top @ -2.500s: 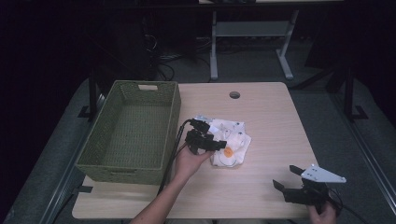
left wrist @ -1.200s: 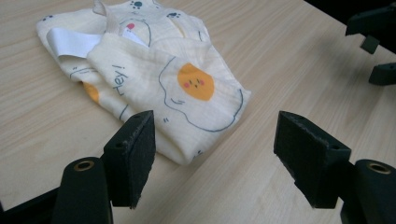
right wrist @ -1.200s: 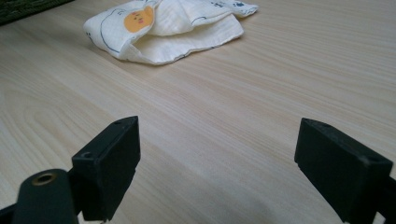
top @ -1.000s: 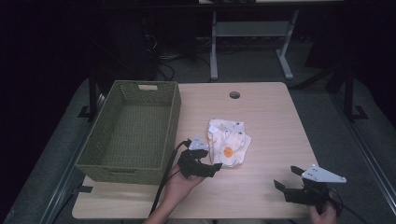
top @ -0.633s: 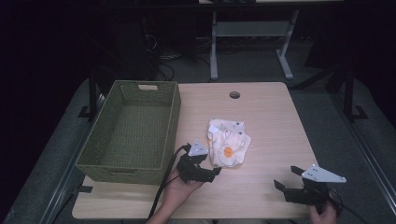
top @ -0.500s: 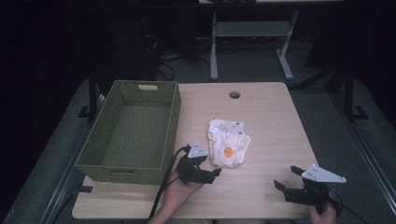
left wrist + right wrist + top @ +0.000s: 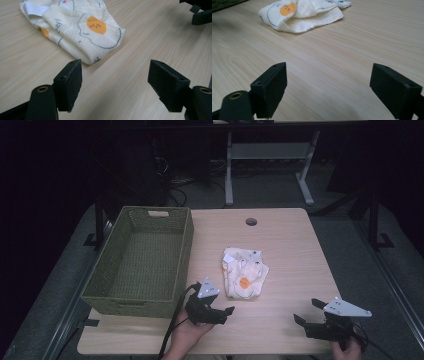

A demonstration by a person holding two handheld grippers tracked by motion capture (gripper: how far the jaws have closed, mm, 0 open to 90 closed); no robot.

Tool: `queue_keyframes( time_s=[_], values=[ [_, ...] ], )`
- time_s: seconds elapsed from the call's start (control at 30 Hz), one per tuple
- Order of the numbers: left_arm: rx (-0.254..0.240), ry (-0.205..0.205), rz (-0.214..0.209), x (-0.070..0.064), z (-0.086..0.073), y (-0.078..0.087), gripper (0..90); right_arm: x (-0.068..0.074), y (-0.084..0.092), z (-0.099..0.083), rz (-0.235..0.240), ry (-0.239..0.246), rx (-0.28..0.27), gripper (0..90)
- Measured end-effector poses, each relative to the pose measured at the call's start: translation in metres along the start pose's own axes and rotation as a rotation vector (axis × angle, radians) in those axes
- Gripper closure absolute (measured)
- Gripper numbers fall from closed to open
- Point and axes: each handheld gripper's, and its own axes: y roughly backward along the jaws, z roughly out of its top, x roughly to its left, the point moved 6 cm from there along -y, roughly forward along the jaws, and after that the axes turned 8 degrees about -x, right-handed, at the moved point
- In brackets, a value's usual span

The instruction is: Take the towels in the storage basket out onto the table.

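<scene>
Spanning the scene, the bench [image 7: 290, 245] carries an empty basket [image 7: 142, 257] at its left, likely for the folded cloth [image 7: 245, 272] lying mid-bench. Left tongs [image 7: 212, 312] gape empty just beside it; right tongs [image 7: 312, 312] wait wide, well apart.

A cream cloth [image 7: 244, 272], printed with orange-yolked fried eggs outlined in dark blue, lies on the pale wood-grain table [image 7: 290, 245]. The woven basket [image 7: 141, 260] is olive green. Both grippers' jaws are black, with grey plates.
</scene>
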Motion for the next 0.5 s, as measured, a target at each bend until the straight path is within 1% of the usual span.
queue_keyframes(
  time_s=[0.13, 0.2, 0.27, 0.33, 0.5],
  values=[
    [-0.007, 0.01, 0.006, 0.001, -0.003, 0.004, 27.3, 0.001, -0.001, -0.001, 0.004, 0.004, 0.01, 13.9],
    [-0.008, 0.0, 0.017, 0.003, -0.003, 0.007, 27.0, 0.002, -0.003, -0.002, 0.006, 0.008, 0.015, 13.9],
    [-0.016, 0.001, 0.025, 0.004, -0.004, 0.009, 26.9, 0.003, -0.003, -0.002, 0.01, 0.012, 0.022, 13.9],
    [-0.022, 0.01, 0.027, 0.004, -0.006, 0.013, 26.7, 0.004, -0.004, -0.002, 0.016, 0.017, 0.019, 13.9],
    [-0.028, 0.015, 0.041, 0.005, -0.01, 0.015, 26.4, 0.003, -0.004, -0.002, 0.015, 0.013, 0.015, 13.9]
  ],
)
